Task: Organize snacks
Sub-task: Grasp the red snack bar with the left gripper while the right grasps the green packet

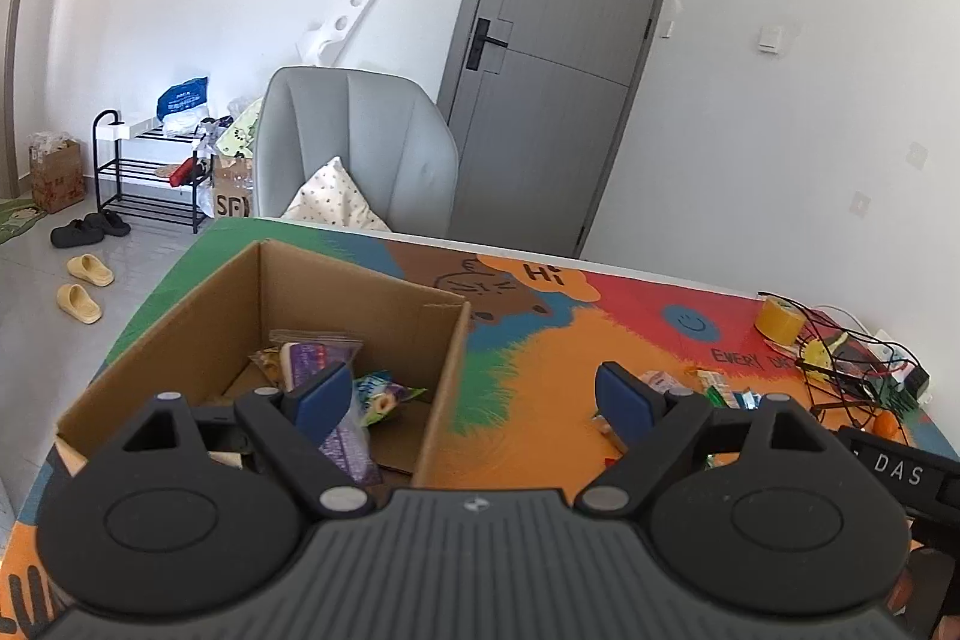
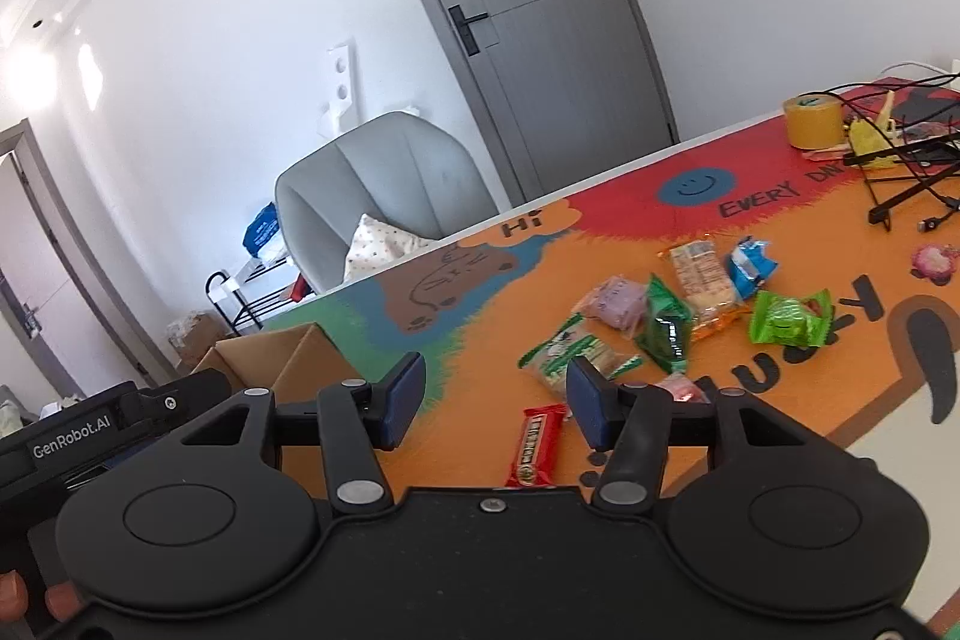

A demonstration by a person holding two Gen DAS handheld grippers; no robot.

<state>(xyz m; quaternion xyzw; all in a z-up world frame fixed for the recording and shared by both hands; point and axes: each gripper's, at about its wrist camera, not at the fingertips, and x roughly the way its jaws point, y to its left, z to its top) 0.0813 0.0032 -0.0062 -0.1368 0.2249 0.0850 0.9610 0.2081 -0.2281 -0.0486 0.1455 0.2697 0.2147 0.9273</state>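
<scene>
Table mat [image 2: 480, 340] partly hidden by cardboard box [image 1: 336, 304]; packets inside indistinct.

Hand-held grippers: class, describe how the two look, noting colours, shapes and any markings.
Each hand-held gripper, left and right, has a black ribbed body, two round black discs, silver pivot pins and black link arms ending in blue fingers. White lettering marks their sides: "GenRobot.AI" and "DAS".

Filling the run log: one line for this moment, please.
left gripper: open, empty | right gripper: open, empty | brown cardboard box: some snacks inside | red snack bar: on table
</scene>
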